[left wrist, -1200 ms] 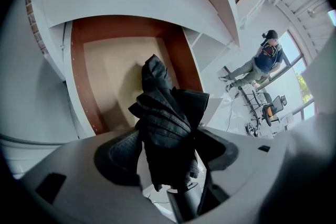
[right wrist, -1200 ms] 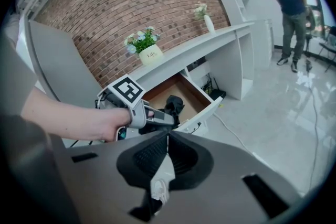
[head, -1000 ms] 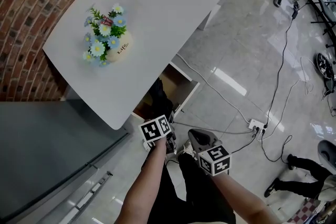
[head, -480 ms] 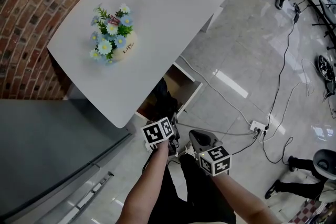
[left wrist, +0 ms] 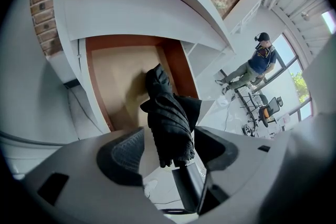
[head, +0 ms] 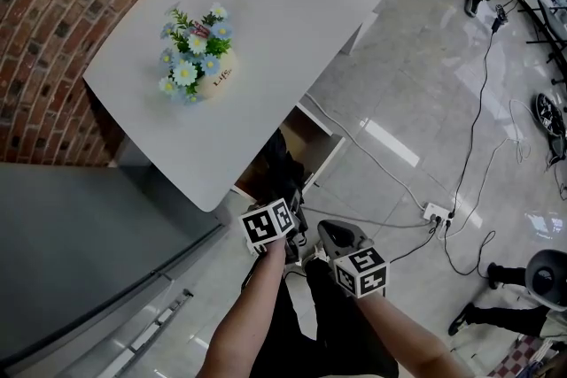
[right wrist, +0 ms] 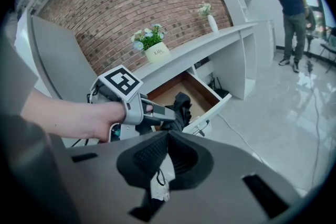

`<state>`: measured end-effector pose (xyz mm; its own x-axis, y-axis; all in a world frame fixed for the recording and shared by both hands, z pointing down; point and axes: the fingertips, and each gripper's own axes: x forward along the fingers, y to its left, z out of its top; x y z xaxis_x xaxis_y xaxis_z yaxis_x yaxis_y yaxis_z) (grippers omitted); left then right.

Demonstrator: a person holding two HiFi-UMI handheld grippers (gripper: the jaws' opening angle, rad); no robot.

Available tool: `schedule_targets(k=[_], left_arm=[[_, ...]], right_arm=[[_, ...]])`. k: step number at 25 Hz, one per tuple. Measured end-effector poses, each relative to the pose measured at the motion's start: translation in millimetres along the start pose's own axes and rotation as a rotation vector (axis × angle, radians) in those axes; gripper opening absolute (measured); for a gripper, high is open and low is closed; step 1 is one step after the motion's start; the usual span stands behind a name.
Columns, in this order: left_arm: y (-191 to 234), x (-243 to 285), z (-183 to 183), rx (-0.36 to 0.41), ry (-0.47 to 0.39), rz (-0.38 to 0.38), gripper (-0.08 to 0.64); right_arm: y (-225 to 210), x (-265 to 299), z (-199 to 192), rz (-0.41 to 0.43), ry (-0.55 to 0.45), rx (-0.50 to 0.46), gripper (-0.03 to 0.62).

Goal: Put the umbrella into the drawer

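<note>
Pinching umbrella (left wrist: 167,113) in left tongs (left wrist: 169,148) over open drawer (left wrist: 118,73), right tongs (right wrist: 167,140) pressed together, handle (left wrist: 189,189) half hidden

Head view: white tabletop (head: 292,31) hides most of the open wooden drawer (head: 306,135). Left gripper's (head: 285,224) marker cube covers the lower end of the black folded fabric umbrella (head: 280,164). Print on cream flower pot (head: 221,72) too small to read.

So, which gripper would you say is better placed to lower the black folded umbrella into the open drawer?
Left: the left gripper grips the black folded umbrella, tip over the open wooden drawer; the right gripper hangs beside.
</note>
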<state>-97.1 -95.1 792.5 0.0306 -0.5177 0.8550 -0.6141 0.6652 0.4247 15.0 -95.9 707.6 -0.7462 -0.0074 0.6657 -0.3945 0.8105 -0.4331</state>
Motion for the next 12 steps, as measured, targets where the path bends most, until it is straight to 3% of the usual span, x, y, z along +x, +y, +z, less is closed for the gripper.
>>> schedule_targets(k=[12], left_arm=[[11, -13, -2, -0.001, -0.011, -0.006, 0.296]], right_arm=[[14, 2, -6, -0.008, 0.001, -0.008, 0.017]])
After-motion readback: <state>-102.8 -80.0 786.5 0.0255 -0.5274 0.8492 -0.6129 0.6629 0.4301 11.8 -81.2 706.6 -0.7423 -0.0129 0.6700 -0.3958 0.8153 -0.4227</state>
